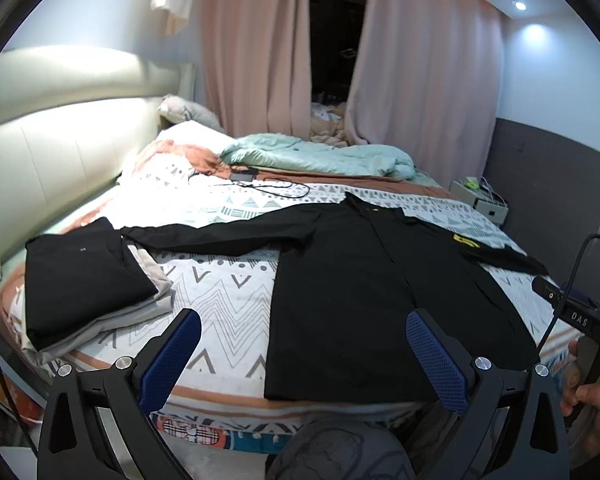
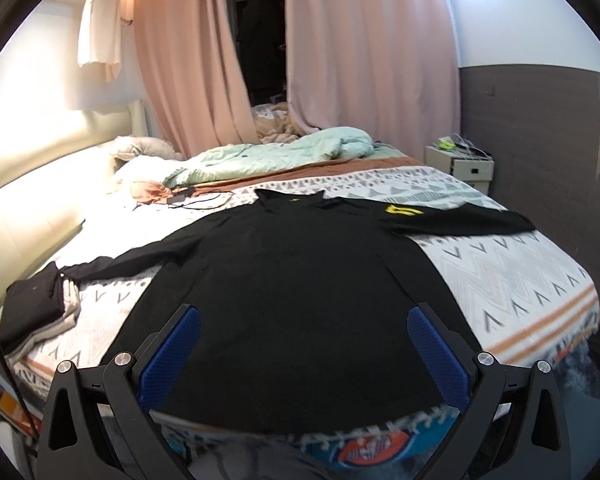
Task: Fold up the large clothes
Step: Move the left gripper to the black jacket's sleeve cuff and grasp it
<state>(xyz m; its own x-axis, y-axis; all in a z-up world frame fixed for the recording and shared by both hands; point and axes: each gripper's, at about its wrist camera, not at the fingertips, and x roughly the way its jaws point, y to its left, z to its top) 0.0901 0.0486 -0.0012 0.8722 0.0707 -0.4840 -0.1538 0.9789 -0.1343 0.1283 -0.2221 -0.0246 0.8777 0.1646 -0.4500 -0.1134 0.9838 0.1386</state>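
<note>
1. Indoor artificial light, the room moderately dim; a warm strip glows along the ceiling above the pink curtains (image 1: 256,60)
2. A recessed ceiling spotlight (image 1: 520,5) throws a soft bloom on the wall in the left wrist view
3. The cream headboard (image 1: 40,152) and the pillow end of the bed (image 2: 100,232) are overexposed, white with lost pattern
4. The black long-sleeved shirt (image 2: 292,292) reads as a flat dark mass; folds barely show
5. The gap between the curtains is near black
6. Strong fisheye bending, with a black vignette in all corners
7. The right wrist view is slightly smeared, most at the bed's right and near edges; the left wrist view is sharper
</note>
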